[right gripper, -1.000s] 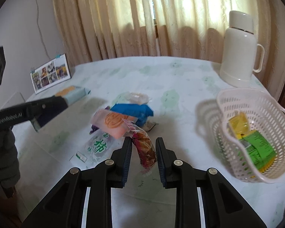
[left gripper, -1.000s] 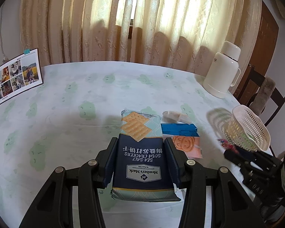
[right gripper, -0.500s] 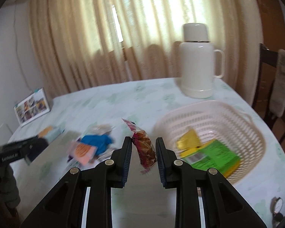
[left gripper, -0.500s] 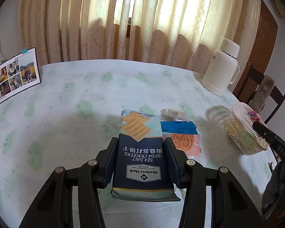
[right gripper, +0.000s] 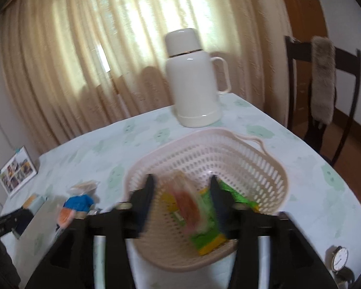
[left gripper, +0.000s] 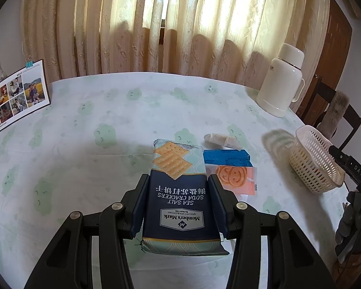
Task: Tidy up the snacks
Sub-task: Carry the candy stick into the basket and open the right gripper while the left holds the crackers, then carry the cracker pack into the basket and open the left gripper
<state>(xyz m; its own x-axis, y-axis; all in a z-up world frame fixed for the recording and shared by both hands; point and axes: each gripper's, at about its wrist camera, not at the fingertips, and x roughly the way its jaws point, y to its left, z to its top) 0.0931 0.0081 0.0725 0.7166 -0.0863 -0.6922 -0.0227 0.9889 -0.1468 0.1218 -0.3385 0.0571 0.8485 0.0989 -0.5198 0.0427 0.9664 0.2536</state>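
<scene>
Over the basket (right gripper: 264, 168), at the lower middle of the right wrist view, the right gripper (right gripper: 180, 200) has its fingers (right gripper: 144, 200) spread wide, and a blurred reddish snack packet (right gripper: 187, 207) sits between them without touching either one. It looks to be dropping, or just dropped, onto the green packet (right gripper: 207, 238) and the yellow packet (right gripper: 168, 201) that already lie in the basket. By my reading, the step in hand is the release of this packet into the basket.

At the lower middle of the left wrist view, the left gripper (left gripper: 178, 200) pinches a soda cracker pack (left gripper: 178, 187) by its long sides, low over the table (left gripper: 84, 132) or resting on it; I cannot tell which. Just right of it in that frame lie an orange smiley biscuit packet (left gripper: 231, 178), a blue packet (left gripper: 225, 157) and a small pale wrapped snack (left gripper: 221, 139), all outside the basket. A white thermos (left gripper: 280, 82) stands at the upper right, a photo card (left gripper: 14, 96) at the far left, and a wristwatch (right gripper: 339, 261) lies at the lower right of the right wrist view.

Next, the right gripper would need to draw clear of the rim, so that the cracker pack can be carried across and lowered into the basket. That pack is broad, so it may have to go in flat on top of the others.
</scene>
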